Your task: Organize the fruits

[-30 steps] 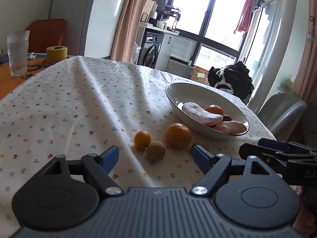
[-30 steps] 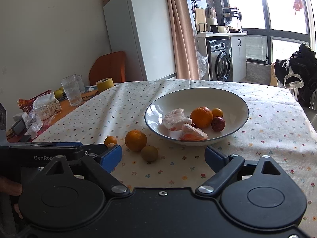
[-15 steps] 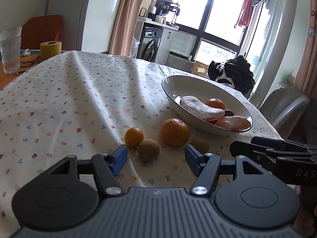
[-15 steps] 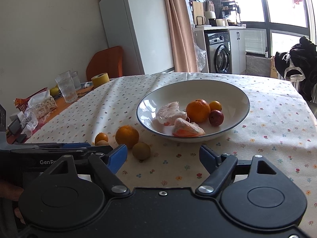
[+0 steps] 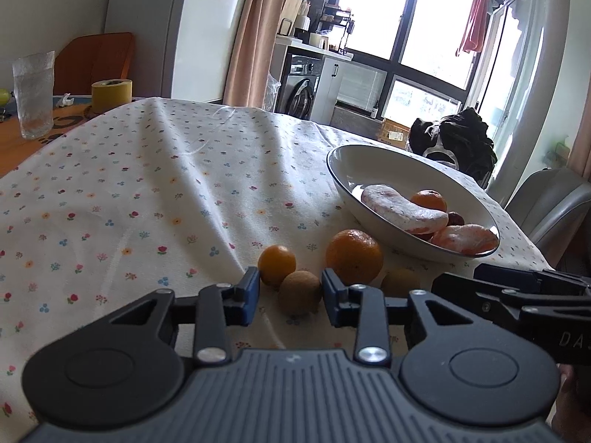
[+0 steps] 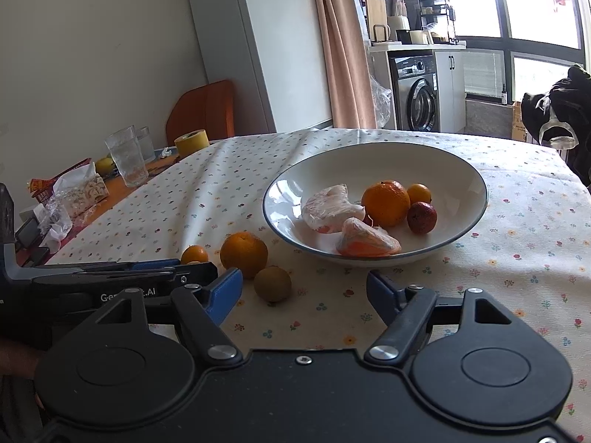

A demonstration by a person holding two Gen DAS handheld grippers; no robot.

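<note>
Left hand-held gripper (image 5: 290, 297) is sitting low over the table (image 5: 147, 192), its blue pads spread to either side of a small brown fruit (image 5: 299, 292). Gaps are showing on both sides, so the pads are framing the fruit, not pinching it. The fruit is resting on the floral cloth and is near-round, with no clear long axis.

Just behind it, a small orange fruit (image 5: 276, 265) is lying to the left and a larger orange (image 5: 354, 256) to the right. A second brown fruit (image 5: 400, 280) is sitting right of the large orange, partly hidden behind the right pad.

The white bowl (image 5: 369, 162) is standing just beyond the loose fruit, toward the right. Inside it, a long peeled pale-pink wedge (image 5: 402, 210) is lying with its long axis running from far left to near right. A second wedge (image 5: 465, 238) is lying by the near rim, roughly crosswise.

Right hand-held gripper (image 6: 304, 295) is hovering above the cloth with its pads spread wide and holding nothing. From the right wrist view, the bowl is also holding an orange (image 6: 386, 203), a small orange fruit (image 6: 419, 193) and a dark red fruit (image 6: 422, 217).

A glass (image 5: 33, 96) and a yellow tape roll (image 5: 111, 91) are standing at the far left edge.
</note>
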